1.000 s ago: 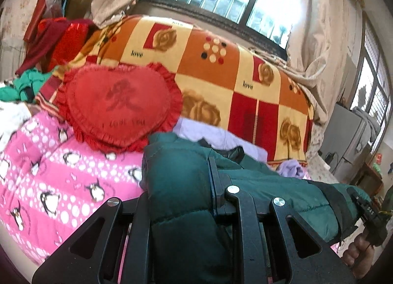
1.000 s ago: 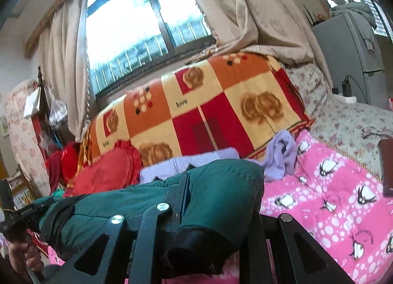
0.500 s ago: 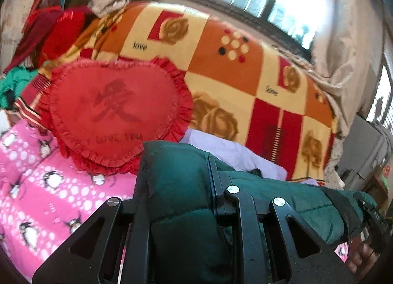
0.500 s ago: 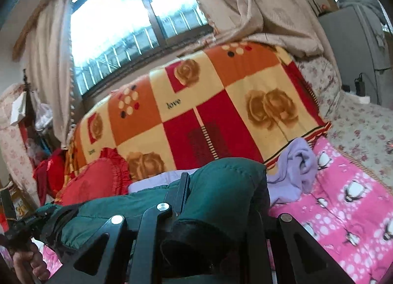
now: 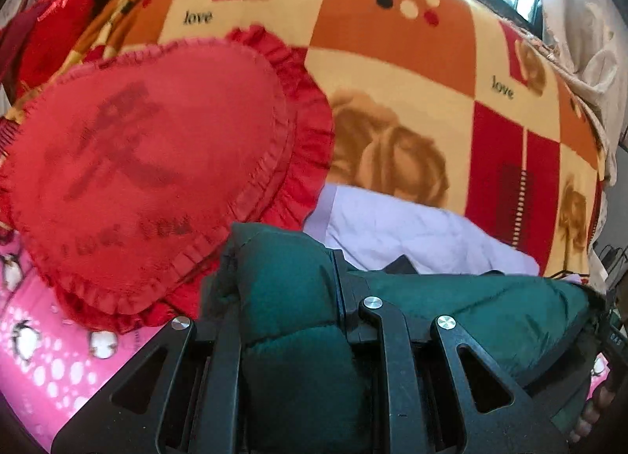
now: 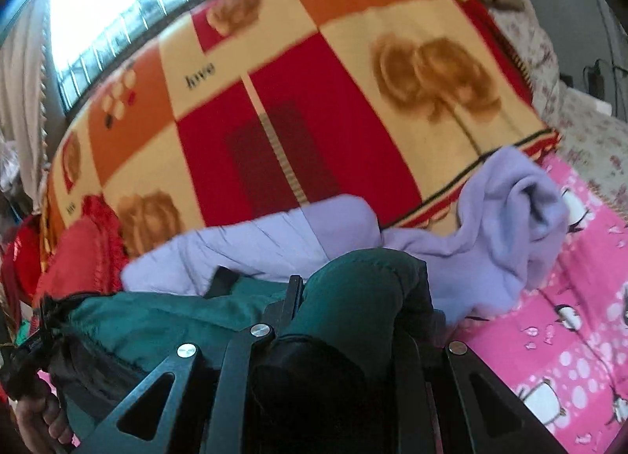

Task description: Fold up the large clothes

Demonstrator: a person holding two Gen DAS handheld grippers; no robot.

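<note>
A dark green padded jacket (image 5: 282, 297) is bunched up and stretched between both grippers, above the bed. My left gripper (image 5: 288, 289) is shut on its left end, the puffy cloth bulging over the fingers. My right gripper (image 6: 353, 297) is shut on its right end (image 6: 365, 281), where a black cuff (image 6: 306, 371) hangs down. In each wrist view the other end of the jacket runs to the far gripper, held by a hand (image 6: 43, 418). The fingertips are hidden by the cloth.
A red heart-shaped cushion (image 5: 149, 163) lies close ahead on the left. A pale lilac garment (image 6: 255, 246) and a lilac fleece (image 6: 506, 218) lie just beyond the jacket. Behind them rises an orange, red and cream blanket (image 5: 392, 73). A pink penguin sheet (image 6: 569, 336) covers the bed.
Both grippers have carried the jacket forward and lower toward the blanket; the cushion, lilac clothes and blanket loom much larger, and the window has slid to the top edge.
</note>
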